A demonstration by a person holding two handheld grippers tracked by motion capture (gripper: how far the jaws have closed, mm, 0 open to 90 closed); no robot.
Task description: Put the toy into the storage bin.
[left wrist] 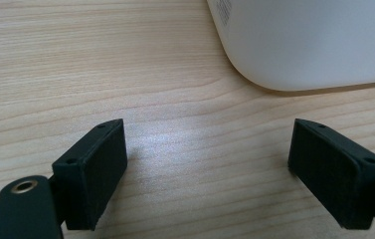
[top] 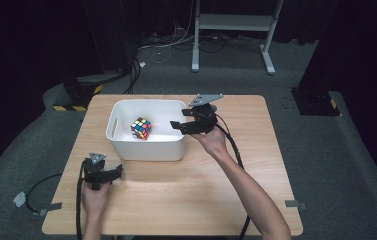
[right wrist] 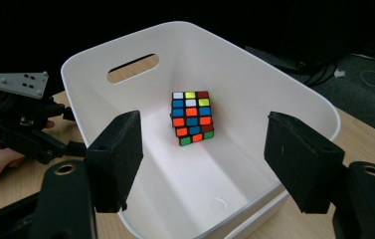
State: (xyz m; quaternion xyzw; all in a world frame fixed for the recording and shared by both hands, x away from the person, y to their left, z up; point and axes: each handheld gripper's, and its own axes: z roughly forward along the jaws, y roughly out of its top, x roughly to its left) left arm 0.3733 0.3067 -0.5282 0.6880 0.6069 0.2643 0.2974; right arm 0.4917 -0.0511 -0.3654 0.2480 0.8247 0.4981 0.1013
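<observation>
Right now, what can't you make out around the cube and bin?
- Cube: underside and far faces hidden by its own body in the right gripper view; too small in the high view to read stickers.
- Bin: cut off by the frame edge in the left gripper view; only an outer corner shows.
- Bin floor near corner: covered by the right gripper jaws.

Lab or test room, dark curtained walls, grey carpet (top: 326, 165), floor cables (top: 176, 47), taped stand bases (top: 71, 107)

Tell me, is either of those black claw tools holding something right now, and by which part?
Nothing is held. The right gripper hangs over the white bin, jaws apart, with the puzzle cube lying loose inside. The left gripper is open over bare table.
</observation>
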